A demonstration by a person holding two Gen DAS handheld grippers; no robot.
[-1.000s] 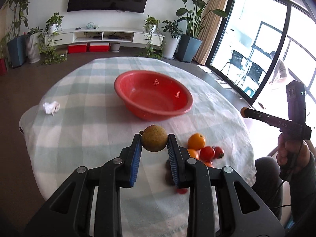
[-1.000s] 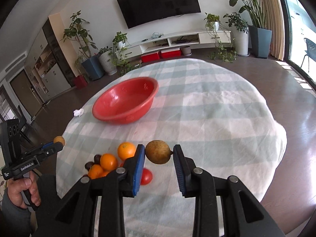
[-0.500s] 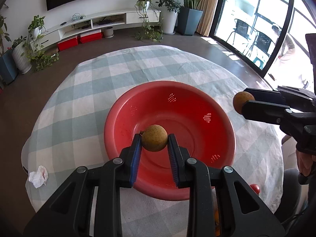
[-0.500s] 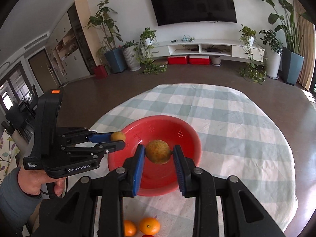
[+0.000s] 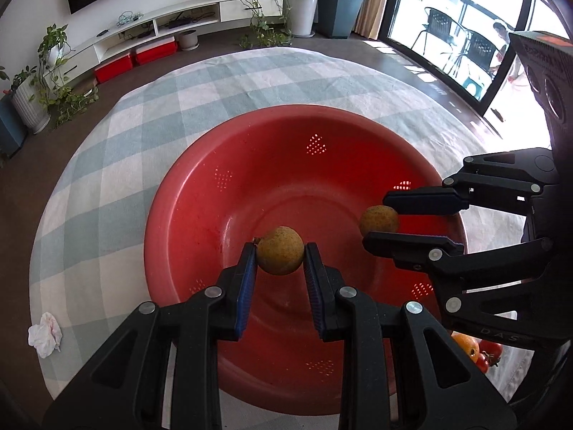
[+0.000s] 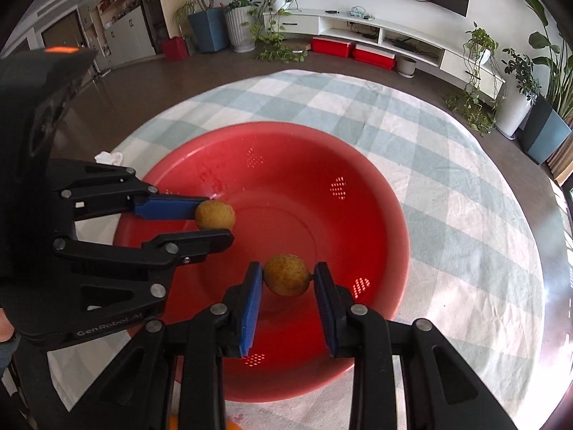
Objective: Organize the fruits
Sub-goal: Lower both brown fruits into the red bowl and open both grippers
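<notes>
Both grippers, left gripper (image 5: 280, 263) and right gripper (image 6: 287, 281), are each clamped on a brown fruit (image 5: 280, 255) over the red bowl (image 5: 200, 186). You should lower close to its floor before parting jaws, one side first, lest fruits collide.

Left hand-held gripper (image 5: 280, 256), black with blue pads, jaws clamped on a small round brown fruit (image 5: 280, 250), pointed forward and down. Right hand-held gripper (image 6: 287, 279), same build, jaws pinching its own round brown fruit (image 6: 287, 274), sits close alongside, angled inward toward the left.
</notes>
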